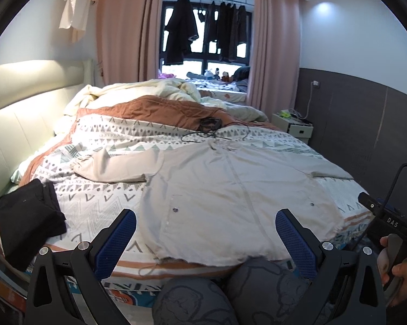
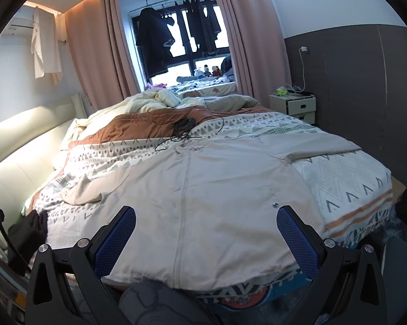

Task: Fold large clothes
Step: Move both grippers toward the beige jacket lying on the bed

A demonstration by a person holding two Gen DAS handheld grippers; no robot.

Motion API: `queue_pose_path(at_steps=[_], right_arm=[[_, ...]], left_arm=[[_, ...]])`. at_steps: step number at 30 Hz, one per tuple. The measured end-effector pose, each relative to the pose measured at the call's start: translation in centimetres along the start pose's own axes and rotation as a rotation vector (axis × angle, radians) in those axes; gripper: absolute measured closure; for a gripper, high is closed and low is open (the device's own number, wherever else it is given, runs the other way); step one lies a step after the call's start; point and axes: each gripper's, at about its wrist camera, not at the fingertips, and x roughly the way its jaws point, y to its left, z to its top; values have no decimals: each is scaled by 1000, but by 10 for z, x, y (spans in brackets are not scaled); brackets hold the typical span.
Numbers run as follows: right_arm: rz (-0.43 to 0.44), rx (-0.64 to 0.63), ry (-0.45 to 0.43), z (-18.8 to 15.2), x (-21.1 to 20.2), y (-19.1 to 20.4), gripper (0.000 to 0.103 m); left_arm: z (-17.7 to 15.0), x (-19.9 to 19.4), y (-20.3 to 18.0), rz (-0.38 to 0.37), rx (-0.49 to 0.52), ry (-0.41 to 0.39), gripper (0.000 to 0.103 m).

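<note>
On the bed (image 1: 347,211), I see the beige jacket (image 1: 230,189) spread flat with its front up and its hem nearest me, overhanging the near edge of the mattress slightly. The zipper line (image 2: 184,197) runs away from me toward the collar, which gives a centre reference for a symmetric fold. One sleeve (image 1: 116,166) lies out to the left, bent and partly crumpled; the other sleeve (image 2: 311,146) extends to the right and lies flatter. I judge that the garment is laid out this way so both sleeves can be folded inward over the body. I hold the left gripper (image 1: 204,237) above the hem with its jaws spread wide and nothing between them. The right gripper (image 2: 206,234) hangs likewise over the hem, jaws apart and empty. Neither touches the fabric, so I judge that folding has not started. A folded black garment (image 1: 27,222) rests at the left edge of the bed, well apart from the jacket. A black cable (image 1: 214,132) lies just beyond the collar; I judge that it could snag during a lengthwise fold.
</note>
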Motion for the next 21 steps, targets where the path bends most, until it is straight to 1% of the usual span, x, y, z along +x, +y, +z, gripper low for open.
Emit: queue_pose_path(at_steps=[4, 13, 21], right_arm=[[16, -10, 15, 14, 24, 12, 0], [54, -54, 18, 33, 71, 51, 0], [107, -55, 47, 46, 128, 91, 0]], left_arm=[[11, 27, 18, 12, -42, 27, 0], [25, 69, 53, 55, -112, 62, 0], [35, 105, 102, 132, -167, 87, 0]])
